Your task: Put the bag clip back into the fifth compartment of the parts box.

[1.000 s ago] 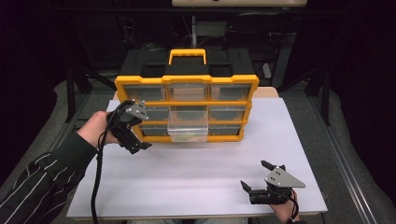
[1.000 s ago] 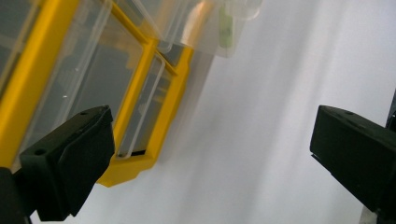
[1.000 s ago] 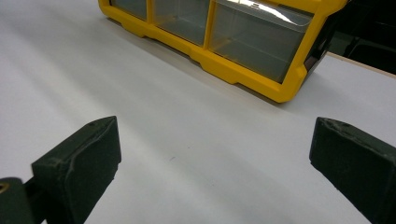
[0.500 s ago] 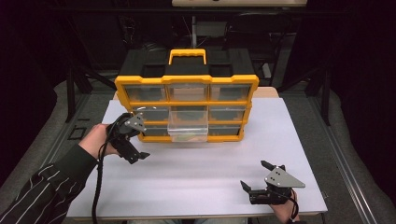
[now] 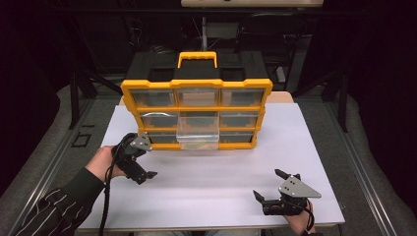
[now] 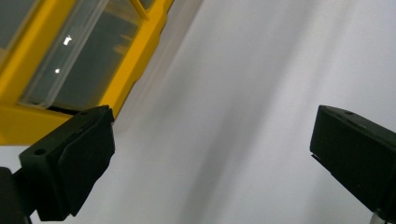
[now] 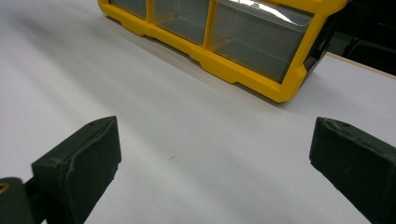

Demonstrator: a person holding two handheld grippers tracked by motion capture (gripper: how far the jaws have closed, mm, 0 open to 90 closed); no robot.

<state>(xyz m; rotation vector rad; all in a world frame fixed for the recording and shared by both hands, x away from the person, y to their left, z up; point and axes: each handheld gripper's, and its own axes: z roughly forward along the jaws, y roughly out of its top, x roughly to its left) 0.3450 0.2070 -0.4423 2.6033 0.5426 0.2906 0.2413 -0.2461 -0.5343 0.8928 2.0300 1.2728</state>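
Here the yellow-and-black plastic organiser case (image 5: 196, 110) with nine clear-fronted drawers stands upright toward the far side of the white desk (image 5: 211, 191), its yellow carry handle (image 5: 197, 58) on top, and the clear plastic bottom-middle drawer (image 5: 197, 139) juts forward out of the frame. The left gripper (image 5: 142, 173) hovers low over the desk just in front of the case's lower left corner, jaws spread wide with nothing between them; in the left gripper view that yellow corner (image 6: 135, 70) sits just beyond the jaw at the picture's left. The right gripper (image 5: 269, 189), under its grey three-cornered plate (image 5: 296, 187), rests near the desk's near right edge, well apart from the case, jaws likewise wide and empty. The drawer is likely light and stiff, a thin-walled shell that slides on smooth rails, so a gentle push on its front face should seat it, and a pinch on the projecting front lip would serve to draw it out. Its glossy plastic looks slippery (a hard squeeze could flex or crack the wall). The case itself seems heavier and may skid on the smooth desk unless steadied by the other gripper at a yellow edge.
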